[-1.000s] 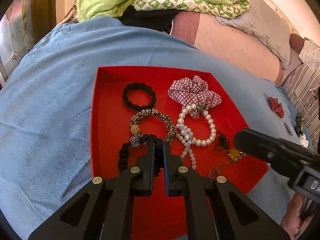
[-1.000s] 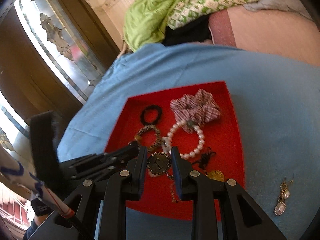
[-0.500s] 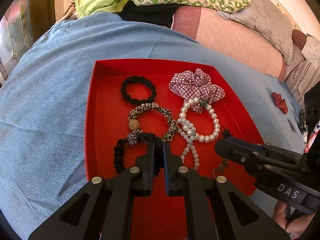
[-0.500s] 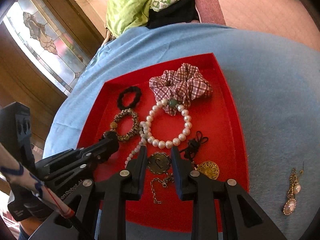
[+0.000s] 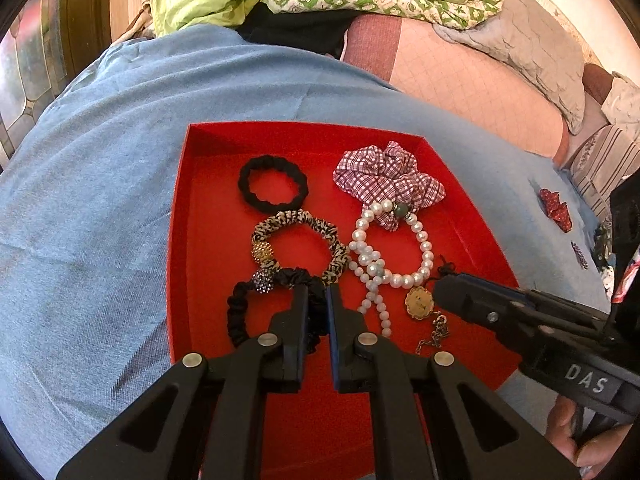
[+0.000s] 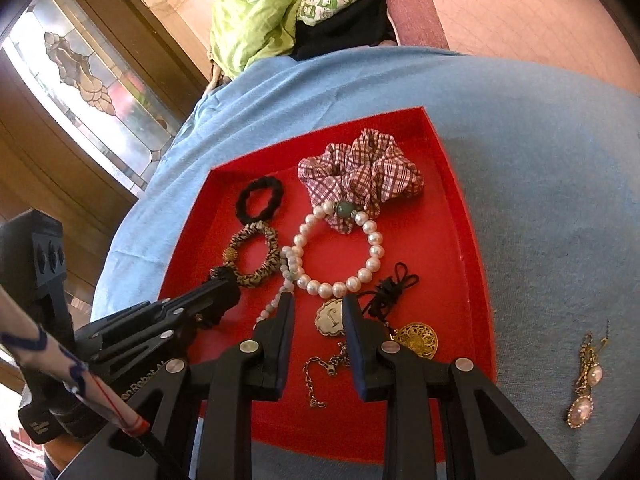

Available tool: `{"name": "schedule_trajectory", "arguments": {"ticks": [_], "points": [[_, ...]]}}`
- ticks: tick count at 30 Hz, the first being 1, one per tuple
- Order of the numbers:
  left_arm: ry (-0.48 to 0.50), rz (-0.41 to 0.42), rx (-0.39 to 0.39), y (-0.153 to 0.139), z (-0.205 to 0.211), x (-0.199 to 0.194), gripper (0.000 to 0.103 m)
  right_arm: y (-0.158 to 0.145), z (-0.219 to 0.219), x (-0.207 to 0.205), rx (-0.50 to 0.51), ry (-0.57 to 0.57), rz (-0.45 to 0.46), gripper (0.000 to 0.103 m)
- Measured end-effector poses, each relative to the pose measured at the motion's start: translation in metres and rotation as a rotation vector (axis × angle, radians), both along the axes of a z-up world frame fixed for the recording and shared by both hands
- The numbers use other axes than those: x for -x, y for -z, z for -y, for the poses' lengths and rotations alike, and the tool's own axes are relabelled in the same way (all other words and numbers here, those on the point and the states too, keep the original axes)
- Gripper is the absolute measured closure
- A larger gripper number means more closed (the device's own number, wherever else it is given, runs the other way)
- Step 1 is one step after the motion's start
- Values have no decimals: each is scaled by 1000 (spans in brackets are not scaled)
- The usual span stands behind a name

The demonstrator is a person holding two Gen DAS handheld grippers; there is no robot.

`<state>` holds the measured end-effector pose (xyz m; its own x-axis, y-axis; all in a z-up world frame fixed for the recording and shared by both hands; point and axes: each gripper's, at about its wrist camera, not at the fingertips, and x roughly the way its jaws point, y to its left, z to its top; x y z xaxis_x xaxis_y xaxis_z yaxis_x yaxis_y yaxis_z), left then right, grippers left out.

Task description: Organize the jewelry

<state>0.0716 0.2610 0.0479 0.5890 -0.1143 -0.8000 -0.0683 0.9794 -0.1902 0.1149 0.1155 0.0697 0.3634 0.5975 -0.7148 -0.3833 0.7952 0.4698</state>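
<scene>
The left gripper point(image 5: 317, 300) pinches the black scrunchie point(image 5: 240, 312), partly hiding it, while the right gripper point(image 6: 318, 312), spread, straddles the scalloped pendant point(image 6: 331, 317) in the red tray point(image 6: 452, 200).

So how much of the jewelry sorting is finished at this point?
Mostly done: the scrunchies, pearl bracelet and a gold pendant lie in the red tray. In hand: the right gripper stands open around a medallion lying in the tray; the left gripper pinches a black scrunchie. Left: the pearl earrings on the blue cloth.

Red tray point(image 5: 184, 240), plaid scrunchie point(image 5: 390, 182)
</scene>
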Motion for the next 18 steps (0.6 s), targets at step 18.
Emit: {"name": "schedule_trajectory", "arguments": {"ticks": [18], "points": [[60,88,-47,-23,43,-5,95,-30,116,15,-13,96,61,76]]}}
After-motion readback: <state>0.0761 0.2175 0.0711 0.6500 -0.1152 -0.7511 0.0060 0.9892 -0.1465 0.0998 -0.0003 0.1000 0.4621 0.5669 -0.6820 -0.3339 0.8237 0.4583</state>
